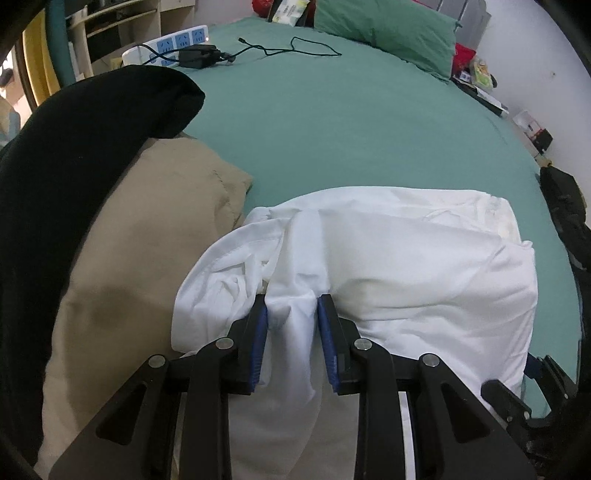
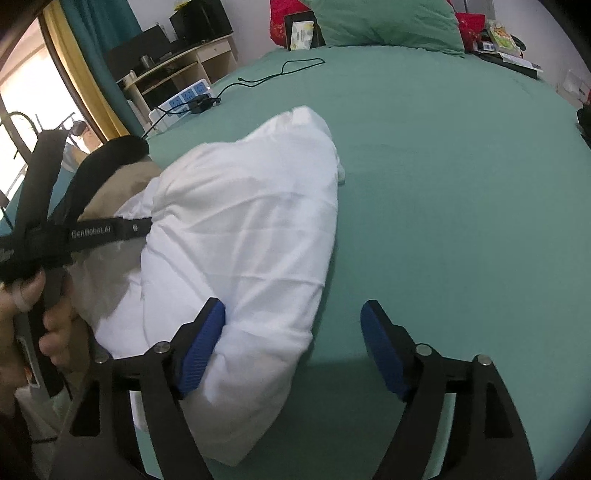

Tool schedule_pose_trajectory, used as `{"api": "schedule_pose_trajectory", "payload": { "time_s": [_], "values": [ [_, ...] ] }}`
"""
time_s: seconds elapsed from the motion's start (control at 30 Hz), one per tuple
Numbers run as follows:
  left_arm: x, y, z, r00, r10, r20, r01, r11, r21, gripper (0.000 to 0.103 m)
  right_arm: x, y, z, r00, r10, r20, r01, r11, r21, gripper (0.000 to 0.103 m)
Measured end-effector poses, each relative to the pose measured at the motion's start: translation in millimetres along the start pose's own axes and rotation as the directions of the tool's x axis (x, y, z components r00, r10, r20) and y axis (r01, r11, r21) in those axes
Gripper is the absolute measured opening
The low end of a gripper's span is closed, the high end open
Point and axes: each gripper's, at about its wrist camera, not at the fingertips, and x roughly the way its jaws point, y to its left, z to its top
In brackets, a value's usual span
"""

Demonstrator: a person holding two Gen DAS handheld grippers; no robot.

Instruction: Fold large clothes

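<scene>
Bedroom, with a wide bed under a teal sheet filling both views. Green pillow at the far end, near red items against the wall. Beige cushion with a black garment draped over it along the left side of the bed. White garment, bundled and partly folded, lying on the sheet just beside the beige cushion, near the front edge. White power strip with a black adapter and a thin black cable trailing across the sheet, well apart from the clothing. Left gripper clamped narrow on a ridge of the white garment, blue pads pressing the cloth from both sides. Right gripper with jaws wide apart: left pad touching the near end of the white bundle, right pad over bare sheet, nothing pinched between them. Hand wrapped round the left gripper's handle, seen at the left edge of the right wrist view.
</scene>
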Motion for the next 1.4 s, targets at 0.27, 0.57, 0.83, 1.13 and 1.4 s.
{"api": "schedule_pose_trajectory", "payload": {
  "time_s": [0.27,0.57,0.83,1.13,1.4],
  "values": [
    [-15,-3,-12,0.999,0.049,0.013,-0.049,0.999,0.003,0.029,-10,3,-14,0.999,-0.028,-0.022,0.027,0.999,-0.030,0.079],
    [-48,-10,-49,0.997,0.058,0.042,-0.057,0.998,-0.005,0.029,-27,-1,-26,0.997,0.021,-0.081,-0.017,0.998,0.053,0.079],
    [-75,-15,-104,0.998,0.030,0.056,-0.027,0.998,-0.056,0.029,-56,-3,-40,0.995,0.036,-0.093,-0.029,0.997,0.078,0.079],
    [-98,-35,-150,0.999,-0.006,0.039,0.008,0.999,-0.051,0.029,-100,-10,-67,0.997,0.010,-0.081,-0.002,0.995,0.100,0.079],
    [-127,-64,-185,0.997,-0.058,0.047,0.059,0.998,-0.036,0.029,-138,-20,-93,0.998,-0.013,-0.062,0.021,0.991,0.130,0.079]
  ]
}}
